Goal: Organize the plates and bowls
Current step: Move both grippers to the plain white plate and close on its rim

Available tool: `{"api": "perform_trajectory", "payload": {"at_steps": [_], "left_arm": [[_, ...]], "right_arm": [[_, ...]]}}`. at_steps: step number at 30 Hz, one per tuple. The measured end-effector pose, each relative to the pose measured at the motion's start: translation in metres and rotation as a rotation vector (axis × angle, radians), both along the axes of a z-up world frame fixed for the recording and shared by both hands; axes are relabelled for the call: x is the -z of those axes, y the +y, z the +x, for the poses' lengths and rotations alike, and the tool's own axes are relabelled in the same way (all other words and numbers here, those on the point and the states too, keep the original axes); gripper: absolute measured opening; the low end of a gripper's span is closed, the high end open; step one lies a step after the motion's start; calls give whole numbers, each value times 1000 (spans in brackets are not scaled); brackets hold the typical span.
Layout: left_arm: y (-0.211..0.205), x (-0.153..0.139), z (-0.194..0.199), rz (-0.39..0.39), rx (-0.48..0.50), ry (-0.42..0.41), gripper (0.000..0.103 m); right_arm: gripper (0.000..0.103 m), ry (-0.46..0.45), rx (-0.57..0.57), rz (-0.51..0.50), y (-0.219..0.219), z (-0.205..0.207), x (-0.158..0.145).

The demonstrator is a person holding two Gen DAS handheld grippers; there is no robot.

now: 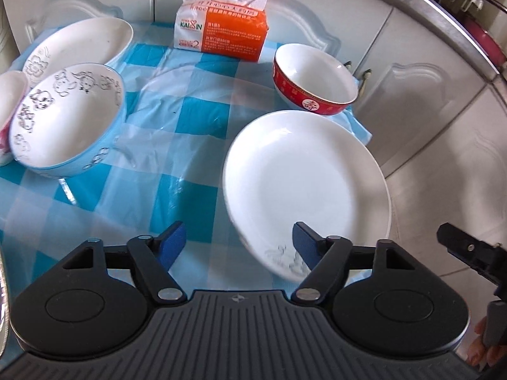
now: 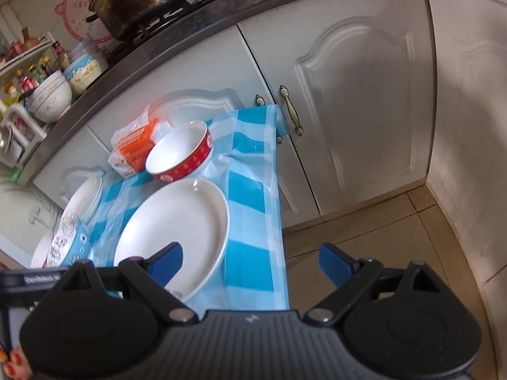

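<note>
Crockery sits on a table draped in a crinkled, glossy blue-and-white checked plastic cloth, pushed against white panelled cabinet doors. A smooth, round white plate lies near the right edge, a faint grey motif on its near rim. Behind it, at the far right corner, stands a red bowl with a white inside. By the left edge a pale blue bowl, its white interior printed with dark outline drawings, stands in front of a second white plate. A soft orange-and-white paper packet rests at the back edge. The left gripper hovers with jaws spread, its right blue pad over the plate's near rim, gripping nothing. The right gripper is likewise spread and empty, straddling the table's right edge.
</note>
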State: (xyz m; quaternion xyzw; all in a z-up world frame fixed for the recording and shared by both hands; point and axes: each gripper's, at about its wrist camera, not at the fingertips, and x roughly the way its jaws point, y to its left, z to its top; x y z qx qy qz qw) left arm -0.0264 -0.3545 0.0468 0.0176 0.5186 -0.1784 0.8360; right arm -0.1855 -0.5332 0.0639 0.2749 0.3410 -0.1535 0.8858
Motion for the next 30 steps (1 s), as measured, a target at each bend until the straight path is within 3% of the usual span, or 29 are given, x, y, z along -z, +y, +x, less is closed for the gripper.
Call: {"api": "perform_trajectory", "payload": {"at_steps": [2,7,15,22,30], "left_arm": [[-7,6,4,13,-9,3,76],[-22,18,15,21,-25,5,67],[-29,28,20,30,-15,-2,57],[-29,28,19,38,-15,-25,52],[-27,27,21,28,-52,-21,38]], "right_arm": [[93,-12,-9,19,-4,8,3],[87,-26,-39,72,-8,31,12],[55,-19,-52,151,-9,54,30],[41,-10,-80,195,-5,67,40],[34,35,-107,71,8,70,36]]}}
